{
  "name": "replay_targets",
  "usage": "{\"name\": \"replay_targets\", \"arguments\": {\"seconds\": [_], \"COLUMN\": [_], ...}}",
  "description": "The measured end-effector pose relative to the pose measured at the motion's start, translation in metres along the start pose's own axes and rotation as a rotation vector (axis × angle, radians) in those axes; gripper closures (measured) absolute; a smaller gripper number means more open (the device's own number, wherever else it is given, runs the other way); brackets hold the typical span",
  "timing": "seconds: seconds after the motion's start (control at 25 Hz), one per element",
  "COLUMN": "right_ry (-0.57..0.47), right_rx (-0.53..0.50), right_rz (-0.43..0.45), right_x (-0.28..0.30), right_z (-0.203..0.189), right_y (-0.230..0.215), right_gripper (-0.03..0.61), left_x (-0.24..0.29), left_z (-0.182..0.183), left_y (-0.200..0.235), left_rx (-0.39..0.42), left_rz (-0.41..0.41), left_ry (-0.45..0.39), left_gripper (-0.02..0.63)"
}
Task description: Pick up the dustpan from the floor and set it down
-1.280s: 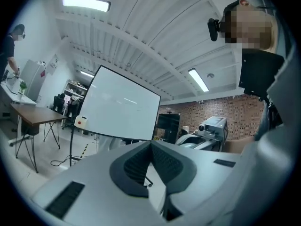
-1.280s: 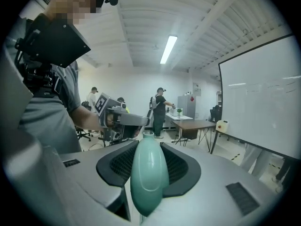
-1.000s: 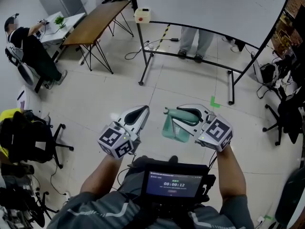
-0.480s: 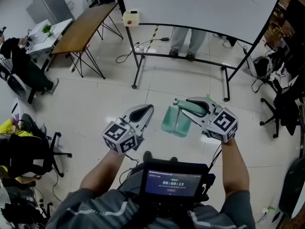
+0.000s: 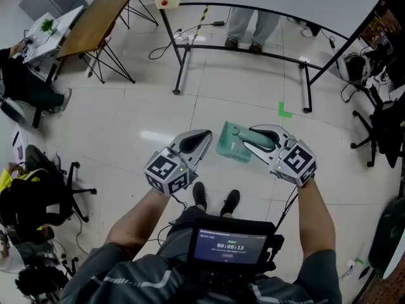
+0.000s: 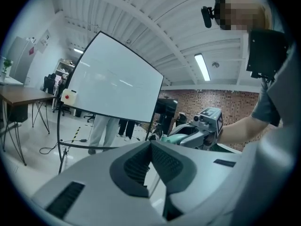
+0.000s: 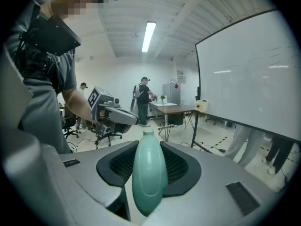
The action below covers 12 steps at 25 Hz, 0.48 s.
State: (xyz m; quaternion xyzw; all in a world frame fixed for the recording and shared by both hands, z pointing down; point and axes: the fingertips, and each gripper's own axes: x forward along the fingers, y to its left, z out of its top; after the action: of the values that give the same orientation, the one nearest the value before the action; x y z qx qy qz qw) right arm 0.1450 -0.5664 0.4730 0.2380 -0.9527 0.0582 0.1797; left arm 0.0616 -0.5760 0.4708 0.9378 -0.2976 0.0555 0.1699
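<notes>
**Both grippers lowered, dustpan not yet set down**

Both grippers were seen lower than one second earlier, and the dustpan (image 5: 229,145) was carried down together with them. The person's shoes (image 5: 215,198) were also shown more fully below the hands than before. The right gripper (image 5: 252,138) was clenched on the dustpan's pale green handle (image 7: 149,173). In the right gripper view the handle was pressed between the two dark pads and stuck out past them. The left gripper (image 5: 204,137) was closed on nothing: in the left gripper view its pads were brought together and no thing was found between them. It was held just beside the dustpan, at its left, and apart from it.

The pan part was hung from the handle to the left of the right gripper, over the tiled floor (image 5: 126,125). It was placed just in front of the shoes and near a green tape mark (image 5: 285,111). Whether its lower edge was already touching the tiles could not be told from the head view. Further out, the whiteboard stand (image 5: 307,87) and a wooden table (image 5: 101,18) were well apart from the work.

The first part of the task was judged to be done, because the dustpan was in the grip and not lying free on the floor. The second part was left. The dustpan had yet to be rested on the floor, and the right jaws had yet to be opened and drawn away from the handle.
</notes>
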Motion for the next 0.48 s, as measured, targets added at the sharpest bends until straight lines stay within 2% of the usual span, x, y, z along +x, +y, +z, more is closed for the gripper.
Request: {"name": "replay_targets", "arguments": {"seconds": [0.24,0.48], "right_ry": [0.1,0.153], "right_rx": [0.005,0.05], "right_rz": [0.011,0.013], "right_x": [0.08,0.128], "right_z": [-0.117,-0.229], "right_y": [-0.041,-0.051], "right_gripper": [0.419,0.419], "left_x": [0.051,0.086], "left_z": [-0.101,-0.206], "left_y": [0.069,0.108], "left_rx": [-0.012,-0.073], "left_rz": [-0.065,-0.03], "left_ry": [0.08,0.175], "left_gripper": [0.588,0.588]}}
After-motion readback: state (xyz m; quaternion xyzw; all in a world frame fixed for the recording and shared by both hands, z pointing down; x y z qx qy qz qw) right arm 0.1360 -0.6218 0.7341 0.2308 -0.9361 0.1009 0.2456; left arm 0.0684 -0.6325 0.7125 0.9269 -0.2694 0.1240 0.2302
